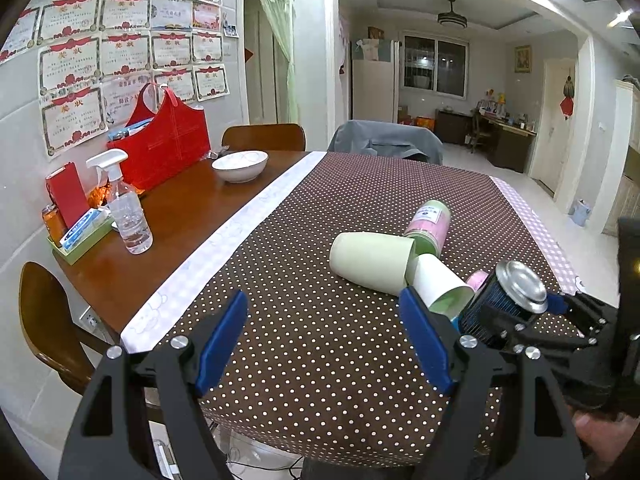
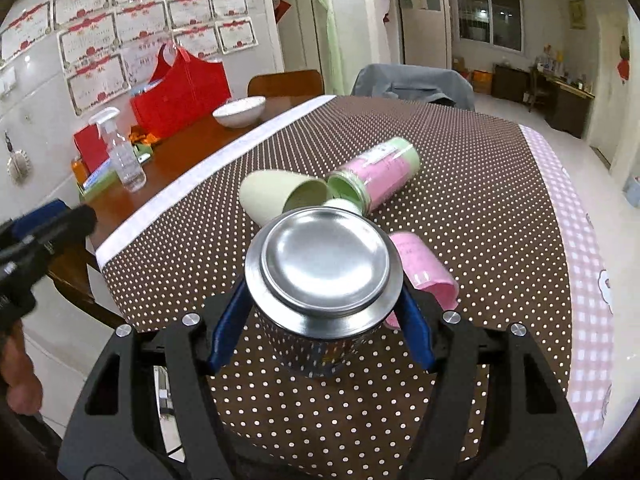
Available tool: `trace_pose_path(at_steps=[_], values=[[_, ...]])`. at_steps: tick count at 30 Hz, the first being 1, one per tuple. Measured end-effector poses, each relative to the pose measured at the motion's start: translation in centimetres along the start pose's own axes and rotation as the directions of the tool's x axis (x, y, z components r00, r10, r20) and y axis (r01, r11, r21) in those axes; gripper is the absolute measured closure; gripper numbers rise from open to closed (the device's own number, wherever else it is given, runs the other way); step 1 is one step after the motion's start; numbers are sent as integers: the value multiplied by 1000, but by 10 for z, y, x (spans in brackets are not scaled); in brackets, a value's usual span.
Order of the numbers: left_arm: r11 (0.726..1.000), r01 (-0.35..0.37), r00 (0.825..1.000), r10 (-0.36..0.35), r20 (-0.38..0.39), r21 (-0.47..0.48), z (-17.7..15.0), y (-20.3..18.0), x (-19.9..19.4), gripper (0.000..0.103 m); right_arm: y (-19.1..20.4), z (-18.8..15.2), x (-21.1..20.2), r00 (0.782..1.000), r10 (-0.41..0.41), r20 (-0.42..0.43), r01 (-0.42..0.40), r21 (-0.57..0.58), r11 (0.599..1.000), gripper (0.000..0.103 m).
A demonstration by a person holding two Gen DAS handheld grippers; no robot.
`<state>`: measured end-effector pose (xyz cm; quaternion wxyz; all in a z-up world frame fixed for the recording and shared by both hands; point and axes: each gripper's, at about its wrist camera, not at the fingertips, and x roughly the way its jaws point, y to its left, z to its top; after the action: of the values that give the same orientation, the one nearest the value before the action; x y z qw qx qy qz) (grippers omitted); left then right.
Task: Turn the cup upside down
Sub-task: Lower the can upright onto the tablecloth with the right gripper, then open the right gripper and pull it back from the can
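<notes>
Your steel cup (image 2: 323, 280) hides most of the white cup (image 2: 340, 205) and part of the pink cup (image 2: 424, 268); the jar label (image 1: 429, 213) is too small to read

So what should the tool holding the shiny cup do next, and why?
Probably lower it straight down onto the dotted cloth. The right tool grips the metal cup with its steel bottom already facing up, so it looks flipped, and the cloth near it looks bare.
</notes>
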<state>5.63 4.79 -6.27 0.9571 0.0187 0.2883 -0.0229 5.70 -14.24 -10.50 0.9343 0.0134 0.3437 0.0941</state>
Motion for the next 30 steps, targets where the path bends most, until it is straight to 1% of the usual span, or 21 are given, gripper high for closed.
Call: trace_pose_path(at_steps=[4,6,8,9,10,12,15,19,23,30], values=[[1000,-1,1000,1,-1,-5,0,1,0,26,7,-4,8,999,-41,-16,40,-47,998,36],[1000,-1,1000,1,-2,-4,0,1,0,26,10,-8,12,997,-78,-27,75,-76,994,35],[1000,-2,1000,2,-3,-3,0,1,1,26,10,-11,15,996,-80,-41,77,-75,994,35],[1000,-3,1000,3,-4,-3,0,2,1,26,8,-12,15,997,-73,-39,70,-62,996,28],[1000,-3,1000,3,-3,-3,0,2,1,26,7,-13,12,997,-70,-28,69,-53,996,15],[1000,-3,1000,3,-2,-3,1,2,1,26,5,-12,4,998,-66,9,66,-41,997,9],[1000,-3,1000,3,-1,-1,2,2,1,26,3,-9,-6,998,-40,43,41,-22,999,8],[1000,-4,1000,4,9,5,3,-1,-4,26,-1,-3,-23,995,-30,96,29,15,999,7],[1000,-3,1000,3,29,12,6,-5,-12,26,-6,6,-46,988,-33,148,24,61,998,6],[1000,1,997,-3,83,31,15,-20,-35,26,-17,18,-97,969,-62,241,31,132,991,6]])
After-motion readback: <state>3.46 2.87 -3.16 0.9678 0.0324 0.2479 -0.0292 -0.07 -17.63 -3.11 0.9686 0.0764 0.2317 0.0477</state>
